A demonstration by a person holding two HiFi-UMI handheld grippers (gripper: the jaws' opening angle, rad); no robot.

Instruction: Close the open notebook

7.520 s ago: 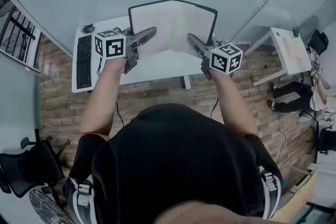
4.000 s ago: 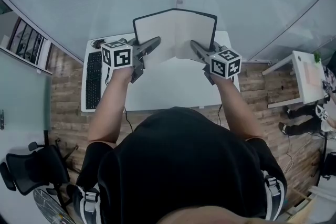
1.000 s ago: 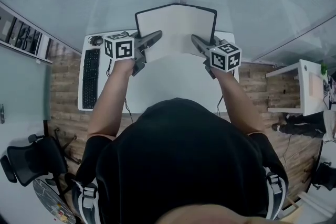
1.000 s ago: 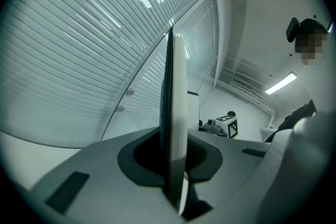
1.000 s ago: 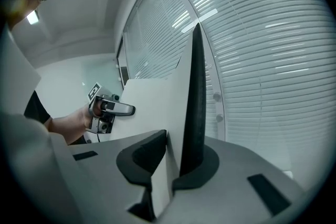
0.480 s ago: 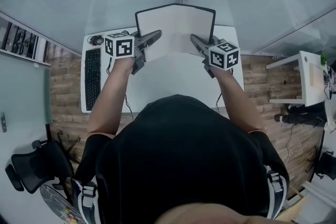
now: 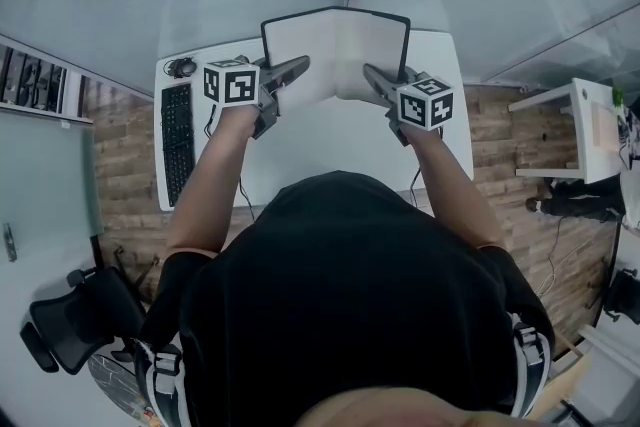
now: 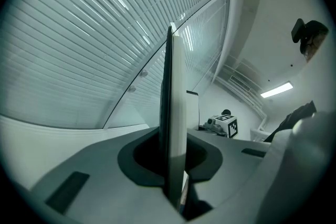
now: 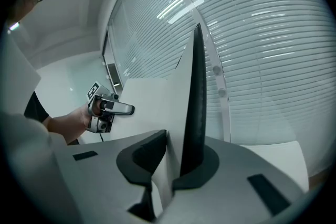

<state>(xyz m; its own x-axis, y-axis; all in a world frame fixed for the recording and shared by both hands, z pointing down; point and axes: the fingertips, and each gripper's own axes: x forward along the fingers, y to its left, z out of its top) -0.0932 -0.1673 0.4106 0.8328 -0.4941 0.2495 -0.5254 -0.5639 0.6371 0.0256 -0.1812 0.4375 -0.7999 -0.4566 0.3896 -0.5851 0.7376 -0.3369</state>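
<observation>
- The open notebook [image 7: 335,50] stands upright in the upper middle of the head view, over the far part of the white tabletop [image 7: 320,140], with its pages facing the person
- The left gripper [image 7: 298,67] has its fingers pinching the notebook's left edge
- The right gripper [image 7: 370,73] has its fingers pinching the notebook's right edge
- A black keyboard [image 7: 177,140] lies at the left end of the tabletop
</observation>
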